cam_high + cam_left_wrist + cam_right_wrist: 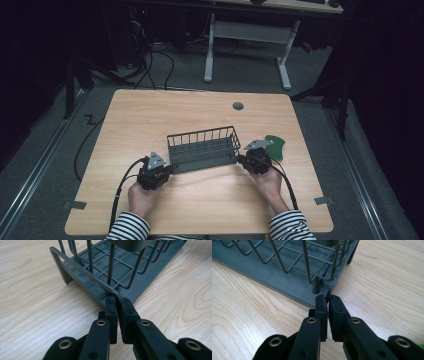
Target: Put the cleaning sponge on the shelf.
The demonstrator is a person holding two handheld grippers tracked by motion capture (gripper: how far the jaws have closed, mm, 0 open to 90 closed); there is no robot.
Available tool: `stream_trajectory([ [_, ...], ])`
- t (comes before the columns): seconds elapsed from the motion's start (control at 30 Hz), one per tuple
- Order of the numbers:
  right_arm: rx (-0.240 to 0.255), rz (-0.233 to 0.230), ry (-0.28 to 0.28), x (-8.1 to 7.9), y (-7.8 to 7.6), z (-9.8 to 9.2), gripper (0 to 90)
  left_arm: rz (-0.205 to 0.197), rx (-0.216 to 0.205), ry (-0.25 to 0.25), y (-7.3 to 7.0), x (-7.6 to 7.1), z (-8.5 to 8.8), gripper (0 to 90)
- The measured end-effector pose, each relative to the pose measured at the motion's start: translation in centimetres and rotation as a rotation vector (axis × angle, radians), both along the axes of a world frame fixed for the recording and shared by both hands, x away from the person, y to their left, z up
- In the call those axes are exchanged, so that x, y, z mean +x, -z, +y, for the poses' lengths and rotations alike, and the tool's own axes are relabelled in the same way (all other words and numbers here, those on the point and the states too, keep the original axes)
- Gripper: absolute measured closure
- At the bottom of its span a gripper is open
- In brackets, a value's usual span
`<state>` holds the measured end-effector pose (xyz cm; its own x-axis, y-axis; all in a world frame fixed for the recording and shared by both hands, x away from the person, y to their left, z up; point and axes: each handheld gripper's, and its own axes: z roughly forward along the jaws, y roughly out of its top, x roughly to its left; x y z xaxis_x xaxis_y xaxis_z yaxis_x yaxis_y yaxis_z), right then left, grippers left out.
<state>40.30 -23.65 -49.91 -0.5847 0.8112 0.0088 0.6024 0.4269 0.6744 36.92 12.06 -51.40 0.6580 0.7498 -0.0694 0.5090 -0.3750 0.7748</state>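
Note:
A dark grey wire rack [202,147] on a flat grey base stands near the middle of the wooden table [150,115]. My left gripper [169,170] meets its left end. In the left gripper view the left gripper [118,301] is shut on the bent corner wire of the rack [105,267]. At the rack's right end is my right gripper [240,159]. In the right gripper view the right gripper [327,298] pinches a thin upright wire at the corner of the rack [274,272]. Both of the person's hands come in from the near edge.
A flat green object [276,145] lies on the table just right of the right gripper, and a sliver of the green object [420,346] shows beside that gripper's body. A round grey grommet [238,106] sits near the table's far edge. A desk frame [247,45] stands on the floor behind.

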Motion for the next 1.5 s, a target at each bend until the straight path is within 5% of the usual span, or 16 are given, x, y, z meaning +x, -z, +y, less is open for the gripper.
stream_trajectory([
  [0.23,-0.001,0.007,0.006,-0.1,-0.1,0.0,84.0,0.006,-0.005,-0.003,-0.1,-0.1,0.3,82.2],
  [0.27,0.012,0.012,0.017,0.0,-0.1,-0.1,73.6,0.004,-0.01,-0.012,-0.1,-0.1,0.6,75.3],
  [0.47,0.026,0.011,0.042,-0.3,-0.6,-0.6,52.8,0.022,-0.028,-0.043,0.1,-0.7,2.0,47.0],
  [0.6,0.026,-0.016,0.061,-0.9,-1.1,-1.2,47.4,0.04,-0.02,-0.09,0.3,-0.8,3.6,40.4],
  [0.7,0.031,-0.065,0.124,-1.9,-1.5,-2.6,42.3,0.053,-0.005,-0.128,0.6,-0.6,4.8,36.8],
  [0.83,0.053,-0.07,0.183,-2.0,-1.4,-4.1,38.7,0.059,0.034,-0.177,1.3,0.3,5.8,35.5],
  [1.0,0.107,-0.06,0.297,-1.9,-1.6,-6.7,33.6,0.048,0.046,-0.218,1.6,0.8,6.2,35.5],
  [1.3,0.112,-0.051,0.443,-1.2,-1.6,-8.9,29.3,0.007,0.071,-0.25,2.2,1.2,6.3,35.1],
  [1.5,0.097,0.003,0.545,0.4,-1.7,-9.6,23.9,0.009,0.073,-0.26,2.2,1.3,6.2,33.0],
])
